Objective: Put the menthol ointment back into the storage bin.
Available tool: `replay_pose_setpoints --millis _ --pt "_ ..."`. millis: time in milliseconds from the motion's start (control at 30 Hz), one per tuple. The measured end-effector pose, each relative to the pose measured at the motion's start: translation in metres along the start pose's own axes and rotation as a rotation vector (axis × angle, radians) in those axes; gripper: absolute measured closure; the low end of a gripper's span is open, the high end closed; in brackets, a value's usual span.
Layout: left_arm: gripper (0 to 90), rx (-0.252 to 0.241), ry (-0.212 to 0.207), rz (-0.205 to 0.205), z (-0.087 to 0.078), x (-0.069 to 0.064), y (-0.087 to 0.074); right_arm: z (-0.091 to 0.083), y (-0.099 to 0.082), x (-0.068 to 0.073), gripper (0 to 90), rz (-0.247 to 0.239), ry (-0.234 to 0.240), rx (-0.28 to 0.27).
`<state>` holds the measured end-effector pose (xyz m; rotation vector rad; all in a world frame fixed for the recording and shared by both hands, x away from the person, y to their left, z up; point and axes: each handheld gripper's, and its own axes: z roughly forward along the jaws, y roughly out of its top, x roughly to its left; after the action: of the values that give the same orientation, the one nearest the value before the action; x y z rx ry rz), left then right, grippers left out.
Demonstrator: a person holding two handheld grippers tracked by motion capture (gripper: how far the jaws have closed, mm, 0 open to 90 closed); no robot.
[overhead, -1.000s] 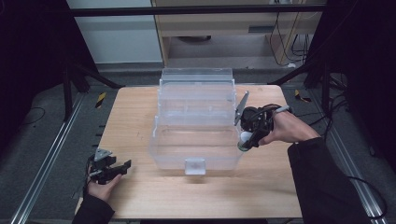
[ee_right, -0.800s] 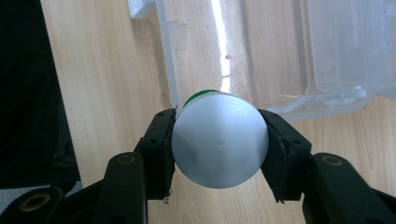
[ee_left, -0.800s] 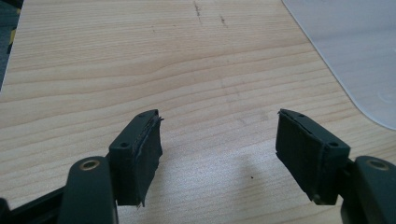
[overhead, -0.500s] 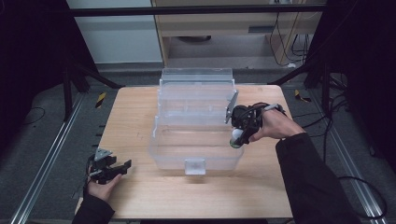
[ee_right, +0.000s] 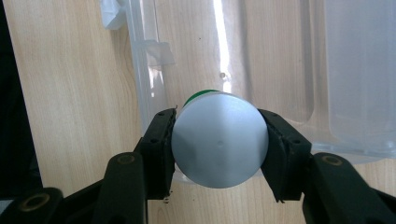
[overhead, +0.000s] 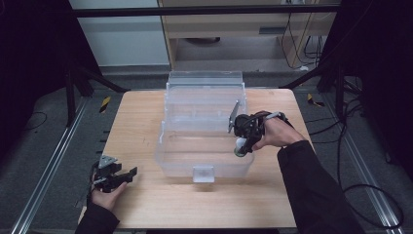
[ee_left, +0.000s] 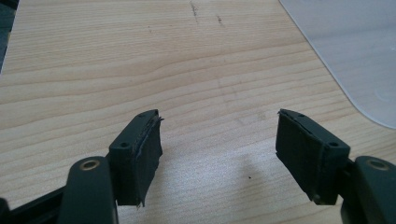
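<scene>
**Small can pinched over the clear bin**

The biggest thing in front of me is the clear plastic bin [overhead: 204,161], lid thrown back, sitting mid-table [overhead: 141,117]. Its walls look thin and springy; I judge it light enough to skid if I knock the rim, so I want to come straight down inside it.

My right gripper [overhead: 239,146] hangs at the bin's right front corner, pads pressed on the sides of a small white cylinder with a green end [ee_right: 219,140]. It looks rigid, smooth and light, probably a can or tub. Round slick walls can swivel or slide between flat pads, so taking it across the middle of the body, as now, seems right.

My left gripper [ee_left: 219,149] rests near the table's front left corner, jaws spread, nothing between them.
</scene>
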<state>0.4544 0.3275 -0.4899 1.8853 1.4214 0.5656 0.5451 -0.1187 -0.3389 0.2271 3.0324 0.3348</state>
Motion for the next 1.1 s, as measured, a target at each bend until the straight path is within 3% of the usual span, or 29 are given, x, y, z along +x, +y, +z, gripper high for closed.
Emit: replay_pose_setpoints --millis 1100 --pt "30.5 -0.005 0.0 -0.006 0.001 0.001 -0.001 0.042 -0.018 -0.003 50.0 0.03 0.049 0.03"
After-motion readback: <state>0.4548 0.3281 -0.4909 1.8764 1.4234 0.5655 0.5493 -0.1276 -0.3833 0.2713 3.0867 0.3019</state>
